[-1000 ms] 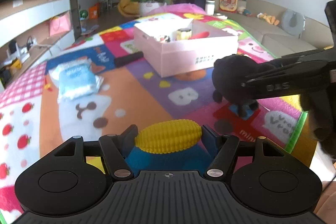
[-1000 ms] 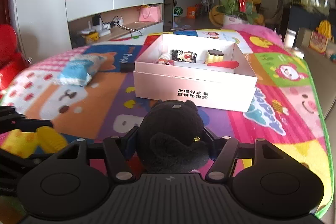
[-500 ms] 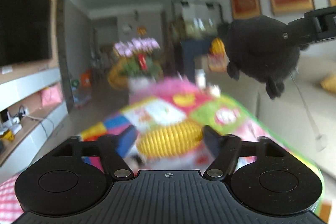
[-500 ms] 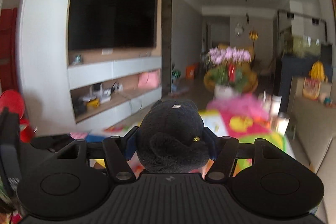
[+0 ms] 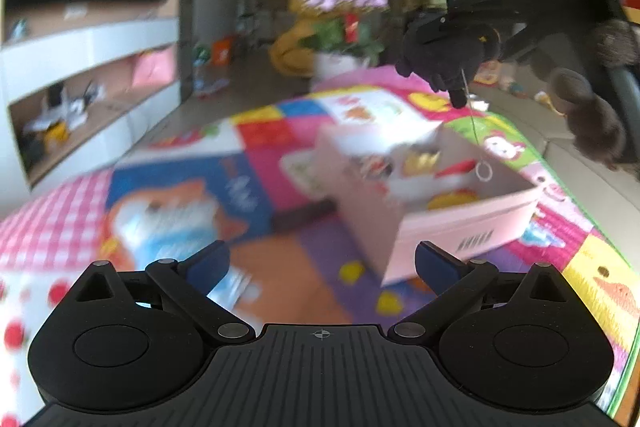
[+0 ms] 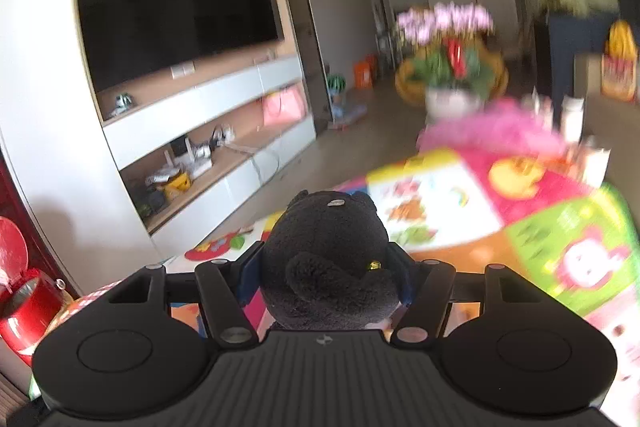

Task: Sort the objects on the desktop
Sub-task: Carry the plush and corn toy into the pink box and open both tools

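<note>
From my left wrist camera, my left gripper (image 5: pixel 322 261) stood spread wide with nothing between its blue pads. The pink box (image 5: pixel 436 187) lay toward one o'clock, its long side running from lower right up to upper left, small toys blurred inside. Above its far end, at about two o'clock, my right gripper (image 5: pixel 472 39) hung with the black plush toy (image 5: pixel 444 61) pinched in it, a thin cord with a ring dangling down toward the box.

From my right wrist camera, the plush (image 6: pixel 328 267) sat clamped between my fingers, filling the gap. The box was out of sight, so I judged it lay beneath me; the right hand was the nearer one for the drop.
</note>
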Demonstrator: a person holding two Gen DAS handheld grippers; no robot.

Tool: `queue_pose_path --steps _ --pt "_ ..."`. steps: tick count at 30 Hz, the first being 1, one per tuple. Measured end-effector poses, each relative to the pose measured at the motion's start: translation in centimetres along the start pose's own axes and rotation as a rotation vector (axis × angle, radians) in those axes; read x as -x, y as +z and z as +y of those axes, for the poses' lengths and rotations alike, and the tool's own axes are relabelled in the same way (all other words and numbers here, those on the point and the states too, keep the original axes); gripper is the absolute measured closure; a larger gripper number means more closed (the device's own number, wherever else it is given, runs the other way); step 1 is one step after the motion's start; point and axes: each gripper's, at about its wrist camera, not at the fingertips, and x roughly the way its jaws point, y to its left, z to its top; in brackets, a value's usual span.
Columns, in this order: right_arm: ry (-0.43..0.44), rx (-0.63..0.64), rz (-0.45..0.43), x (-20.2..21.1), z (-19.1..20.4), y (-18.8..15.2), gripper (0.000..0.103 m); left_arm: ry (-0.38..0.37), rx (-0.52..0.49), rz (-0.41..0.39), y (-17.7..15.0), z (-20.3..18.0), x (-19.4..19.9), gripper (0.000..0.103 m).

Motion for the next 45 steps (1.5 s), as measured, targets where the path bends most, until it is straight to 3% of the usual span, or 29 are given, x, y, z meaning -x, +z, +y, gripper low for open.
queue_pose_path --steps 3,6,12,17,20,22,25,27,28,31,35,37,41,45 --pt "-0.007 -0.031 0.053 -2.9 -0.2 -0.9 0.035 0.02 0.026 0.031 -1.5 1.8 0.8 0.001" --pt "-0.1 -0.022 0.065 -3.8 -0.9 -2.1 0.034 0.034 0.046 0.056 -2.9 3.2 1.7 0.001" --pt "-0.159 0.007 0.042 -1.6 -1.5 -2.2 0.027 0.086 0.081 0.051 -4.3 4.7 2.4 0.0" --pt "-0.181 0.068 0.016 -1.2 0.2 -1.2 0.027 0.079 0.137 0.042 -5.1 5.4 2.8 0.0" --pt "-0.175 0.059 0.055 -3.3 0.4 -1.0 0.026 0.072 0.151 0.024 -5.3 5.6 3.0 0.0" --pt "-0.16 0.043 0.115 -5.4 0.6 -1.4 0.021 0.07 0.152 0.014 -5.4 5.7 3.1 0.0" --pt "-0.211 0.078 0.174 -9.2 1.4 -3.5 0.02 0.07 0.15 0.009 -5.4 5.6 3.2 0.0" --pt "-0.274 0.13 0.19 -11.3 2.0 -5.0 0.025 0.067 0.146 0.008 -5.3 5.5 3.2 0.0" --pt "-0.293 0.148 0.217 -12.2 2.1 -5.3 0.041 0.065 0.144 0.01 -5.3 5.5 3.1 0.0" --pt "-0.237 0.05 0.217 -11.3 1.5 -4.4 0.043 0.059 0.151 0.017 -5.3 5.5 2.9 0.0" --pt "0.077 -0.294 0.233 -7.7 -2.0 -3.2 0.041 0.054 0.17 0.026 -5.4 5.7 2.7 0.0" --pt "0.113 -0.36 0.271 -7.4 -3.2 -3.5 0.037 0.056 0.174 0.025 -5.4 5.8 2.7 0.0" --pt "-0.163 -0.18 0.209 -5.8 -3.2 -4.0 0.035 0.06 0.171 0.018 -5.4 5.7 2.9 0.0" --pt "-0.274 -0.084 0.124 -3.0 -3.3 -3.4 0.034 0.052 0.183 0.027 -5.5 5.9 2.8 0.0"
